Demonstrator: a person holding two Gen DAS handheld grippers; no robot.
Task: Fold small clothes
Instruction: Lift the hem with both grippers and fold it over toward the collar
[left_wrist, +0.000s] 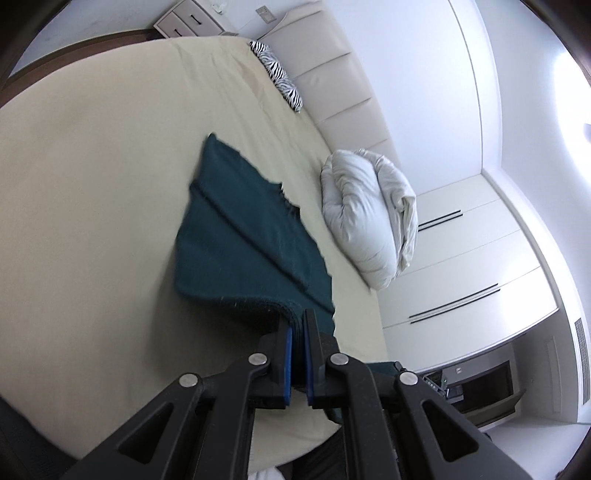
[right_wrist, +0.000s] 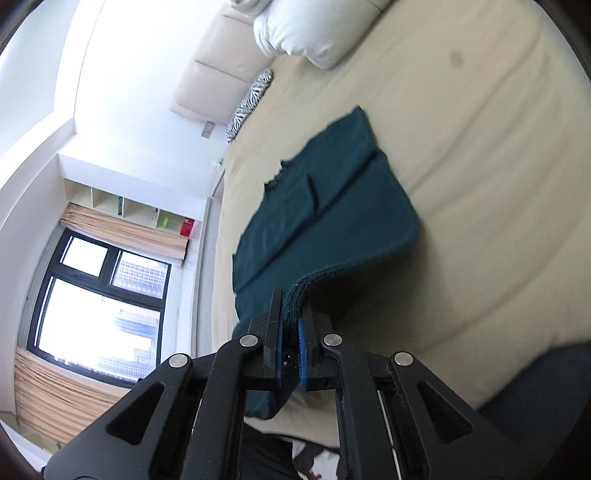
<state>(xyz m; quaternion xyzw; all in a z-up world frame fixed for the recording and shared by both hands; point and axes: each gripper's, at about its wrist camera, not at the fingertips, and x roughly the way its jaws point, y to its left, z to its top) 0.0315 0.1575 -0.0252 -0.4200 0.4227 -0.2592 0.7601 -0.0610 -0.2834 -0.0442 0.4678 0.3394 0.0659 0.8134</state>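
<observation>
A dark teal garment (left_wrist: 240, 240) lies on the beige bed sheet (left_wrist: 92, 184), partly folded, with a lengthwise crease. My left gripper (left_wrist: 297, 325) is shut on its near edge and lifts that edge off the sheet. In the right wrist view the same teal garment (right_wrist: 325, 206) stretches away from my right gripper (right_wrist: 293, 306), which is shut on a thick folded edge of it. The far end of the garment rests flat on the bed sheet (right_wrist: 480, 166).
A bunched white duvet (left_wrist: 369, 218) lies on the bed beside the garment, also at the top of the right wrist view (right_wrist: 306, 29). A zebra-print pillow (left_wrist: 280, 74) sits by the padded headboard (left_wrist: 340, 85). White wardrobe (left_wrist: 461, 266); window (right_wrist: 96, 306).
</observation>
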